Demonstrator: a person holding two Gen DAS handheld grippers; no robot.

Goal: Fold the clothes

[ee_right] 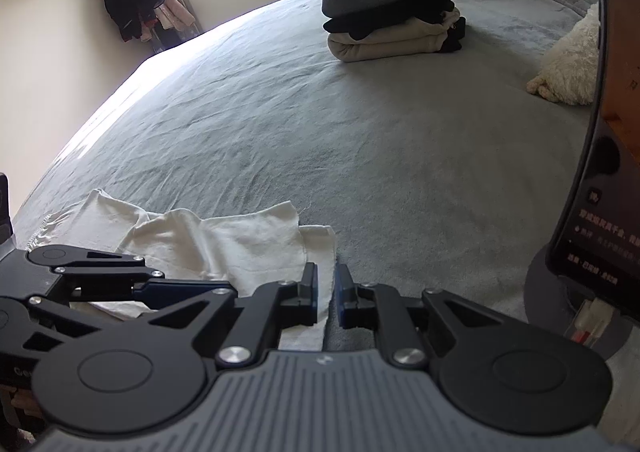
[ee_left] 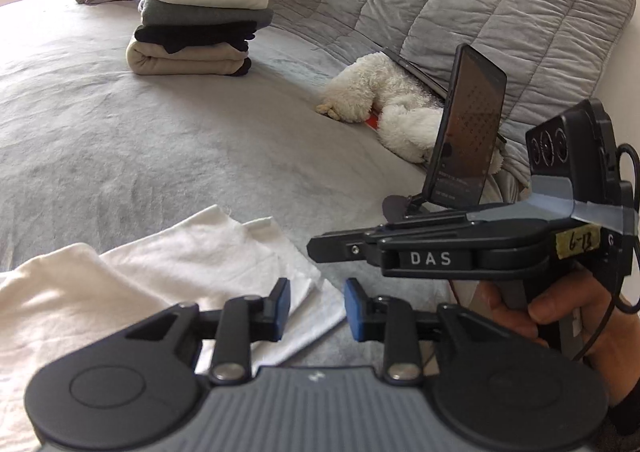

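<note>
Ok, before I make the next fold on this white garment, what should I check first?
1. Left claw free: ok. It is open above the white garment and pinches nothing.
2. Right claw gripping the hem: cannot tell. Cloth shows in its narrow gap, but the pads are not seen pressing on it.
3. Garment lying flat: not ok. Its layers are rumpled and offset.
4. Room to fold onto: ok. Bare grey sheet lies beyond it.
5. Folded stack out of the way: ok. It sits far back.
6. Phone clear of the right hand: not ok. It stands close beside it.
</note>
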